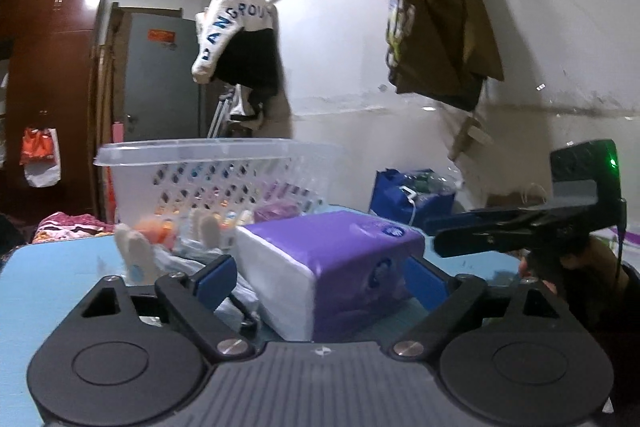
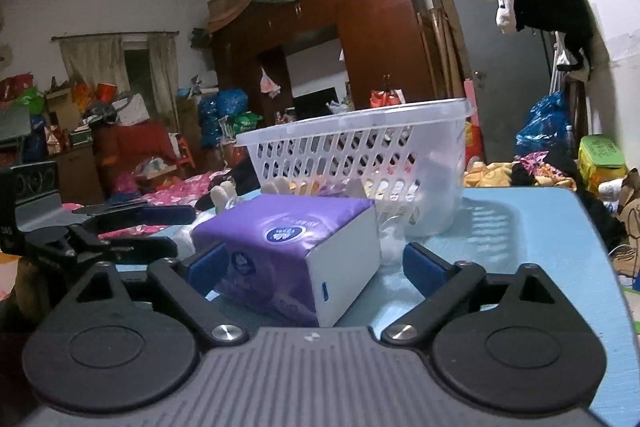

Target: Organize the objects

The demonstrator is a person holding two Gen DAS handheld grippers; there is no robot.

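Both wide-open, empty grippers, left gripper [image 1: 320,281] and right gripper [image 2: 314,265], flank tissue pack [image 2: 296,251]; square closure on its sides is advised before lifting to basket [image 2: 360,147].

Counts on the blue worktop [image 2: 520,227]

One purple tissue pack [image 2: 296,247]; one white slotted basket [image 2: 360,147], its contents too blurred to count; one gripper [image 1: 320,273] in each hand, two in all, the second gripper [image 2: 316,265] with two blue pads like the first; at least two pale plush feet [image 1: 136,251] beside the basket; one white lettered garment [image 1: 232,23] hanging behind.
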